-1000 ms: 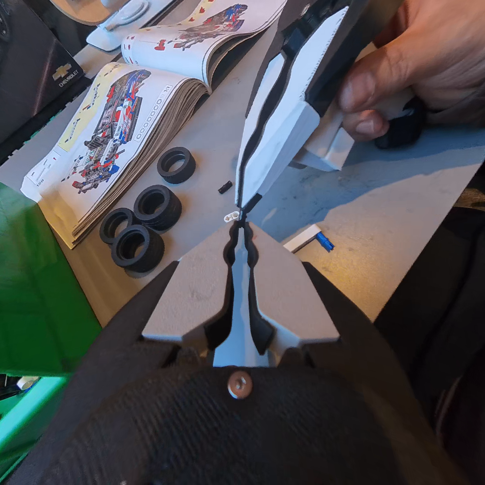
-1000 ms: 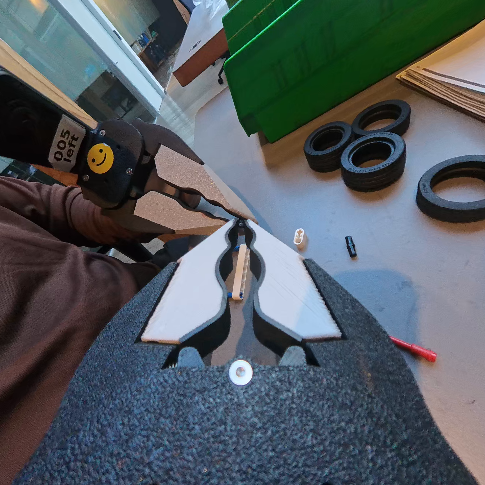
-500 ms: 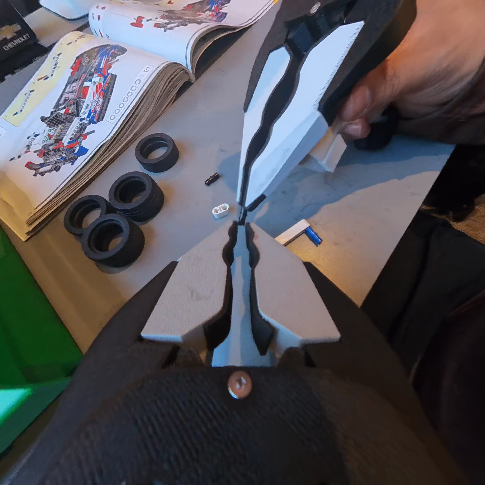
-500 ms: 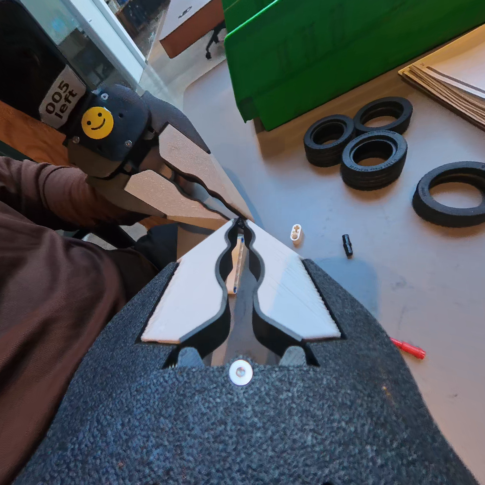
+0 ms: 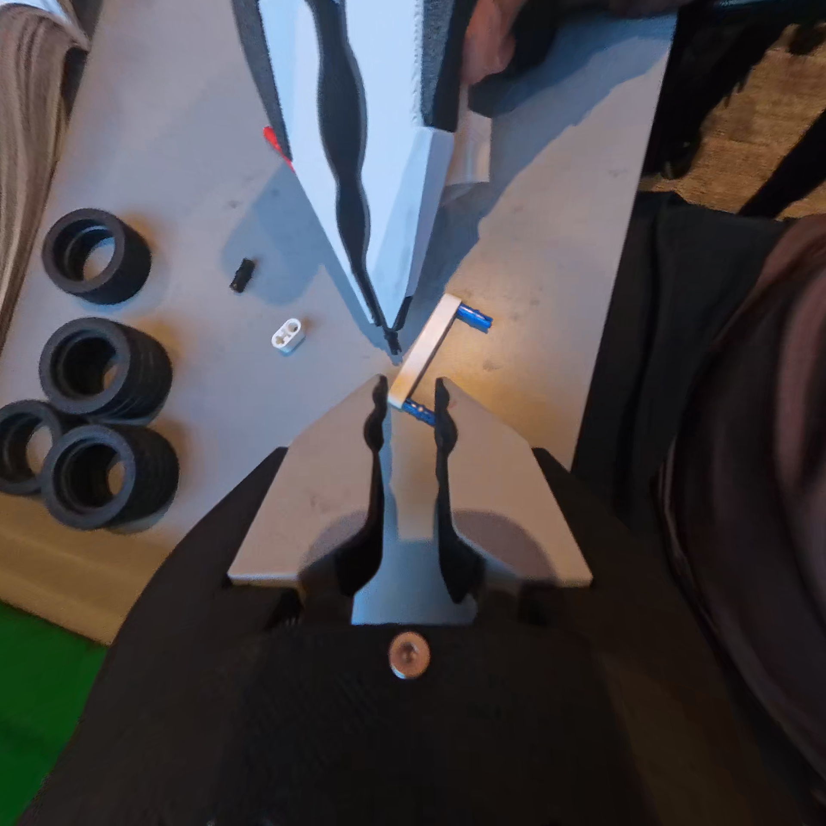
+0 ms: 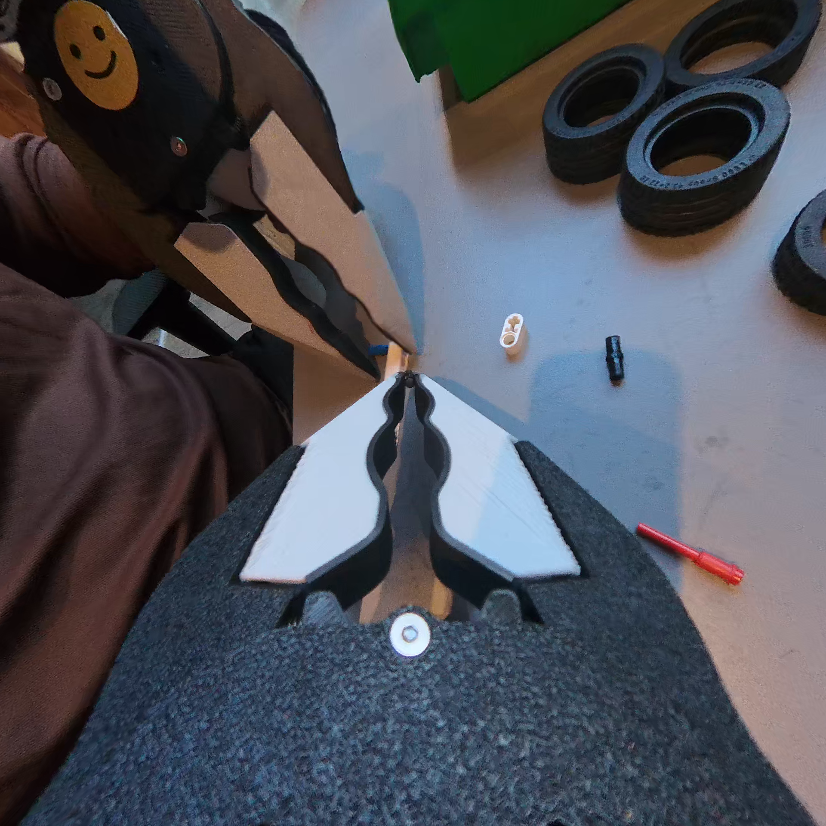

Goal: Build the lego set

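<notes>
A white beam (image 5: 424, 353) with a blue pin (image 5: 474, 316) at its far end and another (image 5: 418, 409) at its near end lies near the table edge. My left gripper (image 5: 410, 383) is open, and the beam's near end and its blue pin sit between the fingertips. My right gripper (image 6: 407, 377) is shut on a small black pin (image 5: 393, 342), with its tips right beside the beam's middle. In the right wrist view, the beam (image 6: 393, 363) shows only as a sliver between the two grippers.
A small white two-hole connector (image 5: 288, 336), a loose black pin (image 5: 241, 275) and a red axle (image 6: 688, 554) lie on the grey table (image 5: 179, 134). Several black tyres (image 5: 105, 366) stand to the left, and a green bin (image 6: 491, 35) lies beyond them. The table edge is close on the right. Less than 4 cm separates the two grippers' tips.
My left gripper has opened and moved right, around the beam's near end. My right gripper has swung with the black pin to the beam's side.
</notes>
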The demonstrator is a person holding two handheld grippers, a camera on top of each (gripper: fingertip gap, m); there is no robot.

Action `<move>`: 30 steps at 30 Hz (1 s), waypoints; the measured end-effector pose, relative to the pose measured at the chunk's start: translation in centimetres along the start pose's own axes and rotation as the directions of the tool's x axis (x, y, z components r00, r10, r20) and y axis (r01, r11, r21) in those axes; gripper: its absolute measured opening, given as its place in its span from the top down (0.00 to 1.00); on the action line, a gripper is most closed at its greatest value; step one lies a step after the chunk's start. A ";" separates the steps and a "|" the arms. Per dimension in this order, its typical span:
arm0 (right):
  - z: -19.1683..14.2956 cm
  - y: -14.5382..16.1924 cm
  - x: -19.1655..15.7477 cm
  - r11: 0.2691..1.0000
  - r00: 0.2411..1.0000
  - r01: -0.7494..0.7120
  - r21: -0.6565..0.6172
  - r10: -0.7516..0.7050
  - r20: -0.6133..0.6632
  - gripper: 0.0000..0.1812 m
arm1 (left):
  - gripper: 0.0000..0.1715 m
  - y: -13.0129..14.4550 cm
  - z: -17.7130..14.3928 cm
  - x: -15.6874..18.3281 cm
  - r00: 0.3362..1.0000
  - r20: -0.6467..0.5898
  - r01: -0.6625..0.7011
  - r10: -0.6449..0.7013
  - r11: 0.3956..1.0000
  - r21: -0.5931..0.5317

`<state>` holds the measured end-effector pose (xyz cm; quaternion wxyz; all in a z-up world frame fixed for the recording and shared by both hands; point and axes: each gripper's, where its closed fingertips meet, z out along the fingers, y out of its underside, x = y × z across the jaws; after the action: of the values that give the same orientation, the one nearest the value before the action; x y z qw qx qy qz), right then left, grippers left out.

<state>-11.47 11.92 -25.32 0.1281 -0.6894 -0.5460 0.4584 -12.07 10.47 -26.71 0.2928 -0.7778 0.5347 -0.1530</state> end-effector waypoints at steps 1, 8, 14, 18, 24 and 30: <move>-0.1 0.0 0.0 1.000 1.000 -0.010 0.002 0.010 0.007 0.98 | 0.92 -0.1 0.1 0.2 1.000 -0.029 -0.004 0.004 1.000 -0.010; -0.7 0.3 0.4 0.999 0.998 -0.047 -0.004 0.047 0.039 0.98 | 0.97 0.2 0.0 -0.5 0.983 -0.023 -0.181 0.180 0.982 -0.055; -0.9 0.7 1.4 0.997 0.997 -0.075 -0.025 0.075 0.011 0.98 | 0.97 -0.3 -0.7 -0.8 0.809 0.277 -0.522 0.519 0.850 -0.066; -0.5 1.1 1.3 0.998 0.999 -0.027 -0.060 0.026 -0.020 0.97 | 0.97 -0.4 -1.3 -0.9 0.709 0.414 -0.585 0.570 0.804 -0.104; -1.2 1.1 1.6 0.997 0.994 0.053 -0.051 -0.058 -0.093 0.93 | 0.97 -0.5 -2.2 -0.4 0.621 0.518 -0.621 0.588 0.773 -0.133; -2.3 -1.0 -2.4 0.980 0.982 0.188 0.072 -0.187 -0.014 0.88 | 0.97 -0.2 -2.6 -0.4 0.532 0.601 -0.643 0.597 0.746 -0.172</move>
<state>-10.36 10.98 -22.22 0.1977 -0.6314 -0.5911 0.4614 -13.49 10.09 -24.52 0.5138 -0.5307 0.6413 0.2074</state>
